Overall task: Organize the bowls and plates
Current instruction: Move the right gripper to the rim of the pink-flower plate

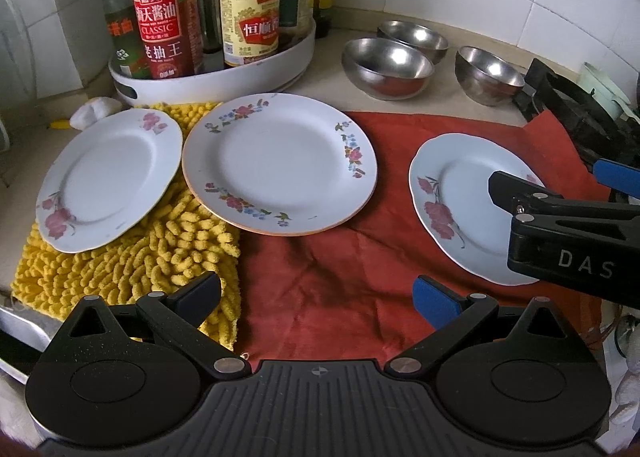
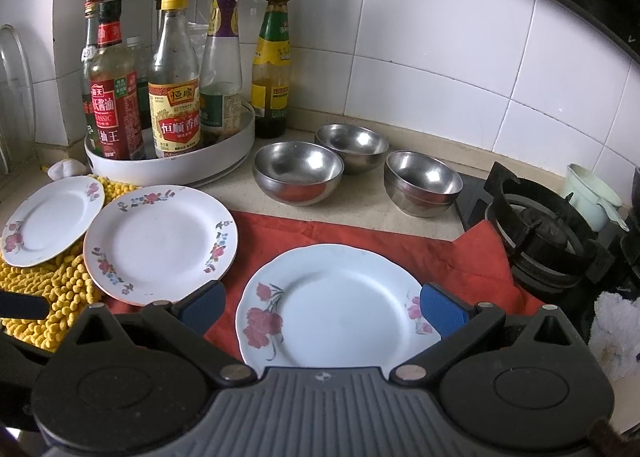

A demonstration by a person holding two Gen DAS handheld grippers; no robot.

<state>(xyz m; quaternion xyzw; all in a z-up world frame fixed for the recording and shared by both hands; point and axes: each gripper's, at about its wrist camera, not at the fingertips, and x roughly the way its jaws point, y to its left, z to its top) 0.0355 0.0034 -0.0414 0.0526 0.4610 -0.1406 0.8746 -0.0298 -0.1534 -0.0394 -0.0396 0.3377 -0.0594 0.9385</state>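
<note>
I am holding my left gripper wide open and empty above the red cloth, while my right gripper is hovering, jaws equally spread and gripping nothing, over the right plate lying on that cloth. The large middle plate is straddling the red cloth and the yellow mat; the left plate is sitting on the mat. Three steel bowls are standing on the counter behind, beside the white bottle rack
</note>
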